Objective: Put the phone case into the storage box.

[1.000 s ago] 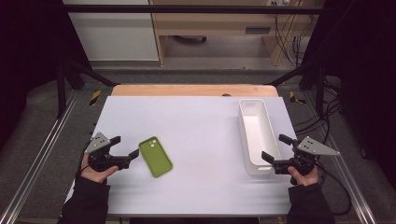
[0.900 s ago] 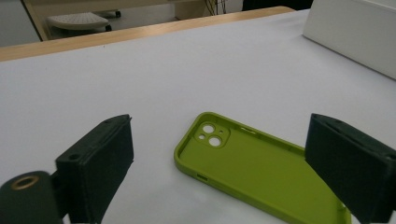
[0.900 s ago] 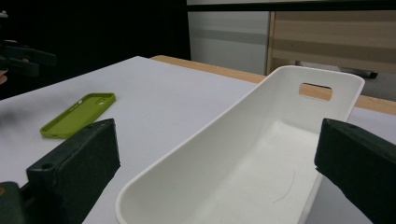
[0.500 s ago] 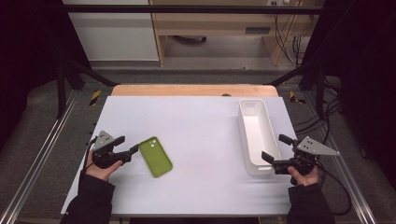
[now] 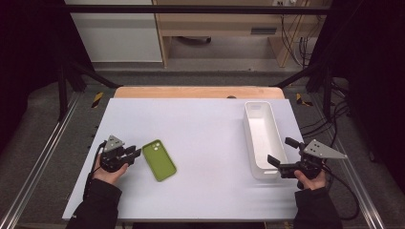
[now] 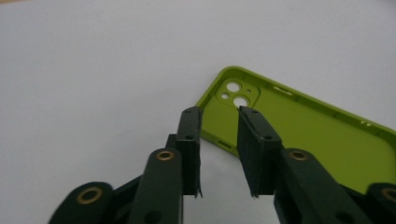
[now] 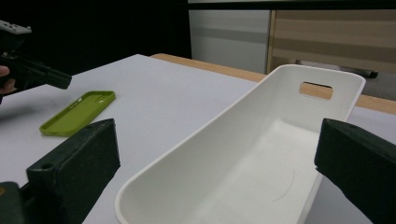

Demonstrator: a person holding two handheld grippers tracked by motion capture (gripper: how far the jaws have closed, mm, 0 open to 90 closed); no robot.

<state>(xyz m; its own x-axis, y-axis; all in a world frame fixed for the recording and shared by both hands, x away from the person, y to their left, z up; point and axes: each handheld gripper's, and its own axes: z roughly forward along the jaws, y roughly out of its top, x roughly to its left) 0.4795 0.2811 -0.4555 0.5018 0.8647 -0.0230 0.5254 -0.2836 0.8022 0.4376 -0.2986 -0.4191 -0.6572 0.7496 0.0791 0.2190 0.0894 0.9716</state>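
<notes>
Your left gripper (image 6: 219, 154) jaws just narrowed, nothing clamped, short of green case (image 5: 159, 160) lower left; right gripper (image 5: 284, 157) jaws wide apart, astride white bin (image 5: 260, 138) end.

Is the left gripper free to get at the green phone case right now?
Probably yes. The left gripper sits just beside the phone case, its jaws having just narrowed, nothing between them, with bare table around.

In the left gripper view the green phone case (image 6: 299, 135) runs off the right edge, and the black jaws cover part of its near rim, so whether the pads touch it cannot be told. In the right gripper view the white bin (image 7: 261, 154) is cut off at the bottom edge, its near end unseen, and the right gripper (image 7: 219, 172) shows its jaws only in part
</notes>
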